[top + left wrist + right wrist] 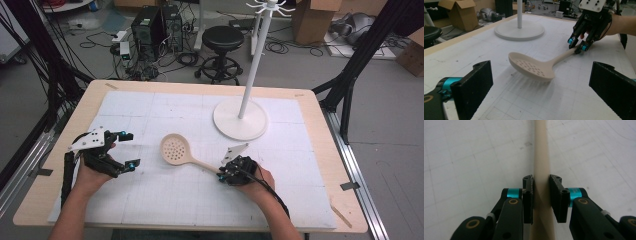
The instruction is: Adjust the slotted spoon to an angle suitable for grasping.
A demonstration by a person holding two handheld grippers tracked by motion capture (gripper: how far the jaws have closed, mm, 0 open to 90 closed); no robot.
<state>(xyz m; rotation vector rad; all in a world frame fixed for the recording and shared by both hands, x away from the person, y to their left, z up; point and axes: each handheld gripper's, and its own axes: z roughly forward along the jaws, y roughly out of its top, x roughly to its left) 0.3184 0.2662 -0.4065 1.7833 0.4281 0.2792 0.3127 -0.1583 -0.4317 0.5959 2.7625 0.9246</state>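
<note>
A cream slotted spoon [176, 149] lies across the middle of the white mat, bowl to the left, its handle [205, 165] running right. My right gripper [222, 175] is shut on the handle; in the right gripper view the jaws press both sides of the handle [541, 170]. In the left gripper view the spoon's bowl [531, 67] hovers a little above the mat, with the right gripper [577, 47] clamped on the handle's far end. My left gripper [128, 149] stands open at the left of the mat, apart from the spoon, nothing between its fingers [472, 86].
A white stand with a round base [240, 119] and a tall pole [256, 52] sits at the back right of the mat. The wooden table edge [60, 130] frames the mat. Beyond the table are a black stool [222, 40], computers and cardboard boxes.
</note>
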